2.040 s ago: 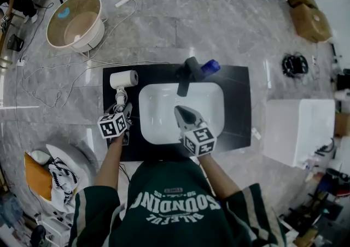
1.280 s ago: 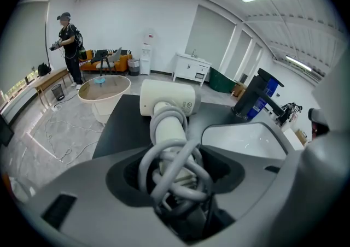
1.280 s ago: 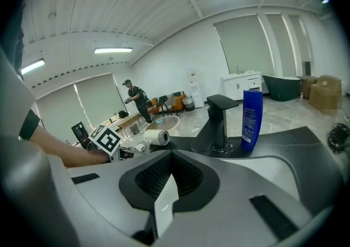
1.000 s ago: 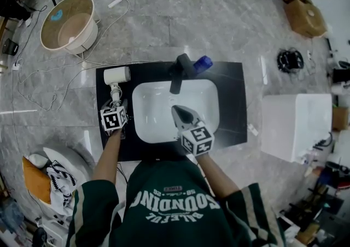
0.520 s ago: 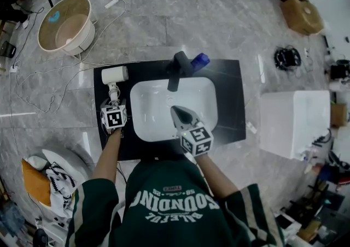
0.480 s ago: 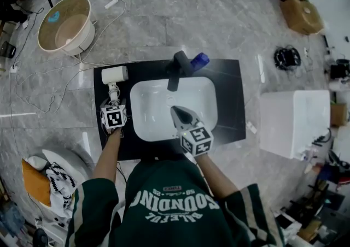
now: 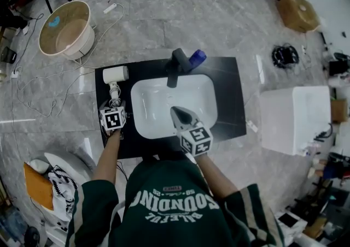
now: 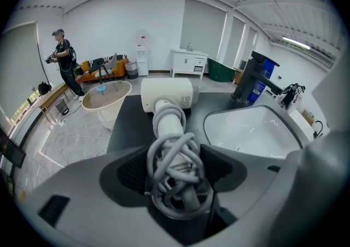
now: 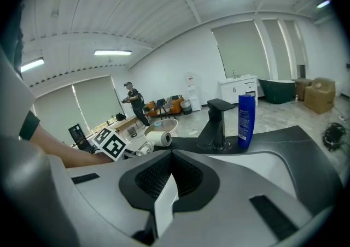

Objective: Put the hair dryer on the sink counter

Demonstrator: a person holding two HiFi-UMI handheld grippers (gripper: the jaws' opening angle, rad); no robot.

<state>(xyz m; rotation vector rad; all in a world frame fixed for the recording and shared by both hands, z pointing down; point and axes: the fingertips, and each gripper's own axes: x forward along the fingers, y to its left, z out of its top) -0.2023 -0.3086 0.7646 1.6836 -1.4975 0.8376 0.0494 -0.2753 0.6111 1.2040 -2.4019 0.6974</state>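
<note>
Hair dryer (image 8: 167,94) bears small print, too tiny to read.

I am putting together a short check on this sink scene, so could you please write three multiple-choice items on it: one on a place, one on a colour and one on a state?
1. Where does the hair dryer lie?
A. On the counter, left of the basin
B. Inside the basin
C. On the floor

2. What colour is the bottle beside the faucet?
A. Red
B. Blue
C. Green

3. How is the right hand-held gripper?
A. Wide open
B. Shut on the bottle
C. Shut, with nothing held

Answers:
1 A: the head view shows it on the dark top beside the basin.
2 B: both the head view and the right gripper view show it blue.
3 C: the right gripper view shows its jaws together and bare.
</note>
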